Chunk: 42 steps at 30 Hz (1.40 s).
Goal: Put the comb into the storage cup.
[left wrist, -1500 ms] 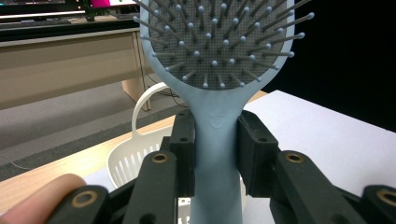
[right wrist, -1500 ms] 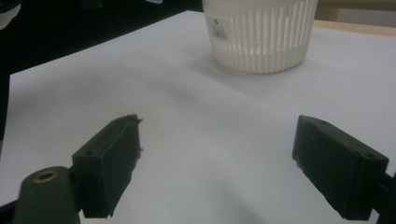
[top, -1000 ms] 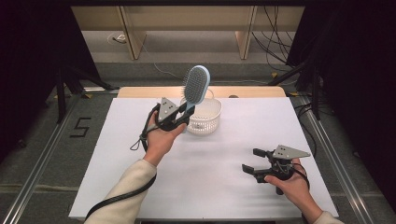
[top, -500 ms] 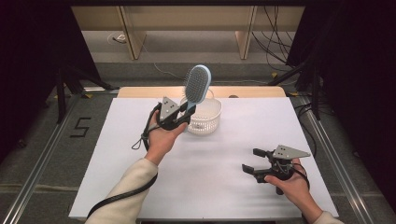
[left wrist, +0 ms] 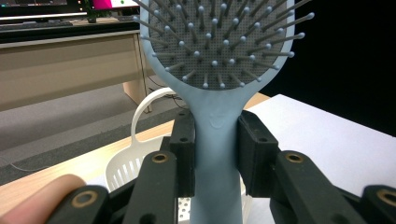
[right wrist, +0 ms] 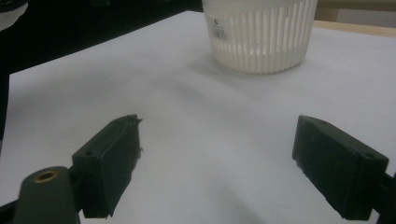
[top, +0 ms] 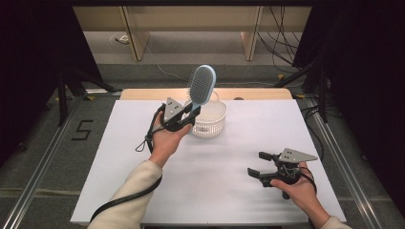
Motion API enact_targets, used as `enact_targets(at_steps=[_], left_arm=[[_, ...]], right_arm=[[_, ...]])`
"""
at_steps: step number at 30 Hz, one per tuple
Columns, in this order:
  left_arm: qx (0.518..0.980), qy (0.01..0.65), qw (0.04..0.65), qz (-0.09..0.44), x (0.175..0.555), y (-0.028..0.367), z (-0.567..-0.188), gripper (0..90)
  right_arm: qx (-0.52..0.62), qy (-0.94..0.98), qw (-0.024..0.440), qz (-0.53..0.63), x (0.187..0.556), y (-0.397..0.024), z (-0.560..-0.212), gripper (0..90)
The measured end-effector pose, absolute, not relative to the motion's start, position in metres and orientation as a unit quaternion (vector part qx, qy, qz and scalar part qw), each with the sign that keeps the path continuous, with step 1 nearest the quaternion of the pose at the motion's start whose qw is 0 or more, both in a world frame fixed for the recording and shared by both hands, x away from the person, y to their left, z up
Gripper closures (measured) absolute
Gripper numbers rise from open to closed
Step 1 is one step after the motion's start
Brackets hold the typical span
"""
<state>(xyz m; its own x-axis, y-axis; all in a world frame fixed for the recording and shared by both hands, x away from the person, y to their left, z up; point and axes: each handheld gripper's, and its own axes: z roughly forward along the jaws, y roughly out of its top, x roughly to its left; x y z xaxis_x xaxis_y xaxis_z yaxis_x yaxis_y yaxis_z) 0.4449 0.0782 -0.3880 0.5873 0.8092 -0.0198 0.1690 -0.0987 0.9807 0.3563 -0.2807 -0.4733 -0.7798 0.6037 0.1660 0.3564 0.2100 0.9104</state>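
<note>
We see the left gripper (top: 191, 113) clamped on the blue hairbrush (top: 201, 86) handle, head upright beside the white basket (top: 210, 119), far-centre on the bench (top: 239, 162); the handle's end is cut off. Near right, the right gripper (top: 256, 164) gapes empty.
</note>
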Motion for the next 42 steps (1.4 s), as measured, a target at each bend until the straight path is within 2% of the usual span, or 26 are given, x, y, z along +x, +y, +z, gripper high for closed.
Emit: enact_targets(at_steps=[42], left_arm=[[0.685, 0.361, 0.567, 0.282, 0.457, 0.071, -0.386, 69.5]], right_arm=[[0.312, 0.77, 0.113, 0.545, 0.356, -0.281, -0.473, 16.2]])
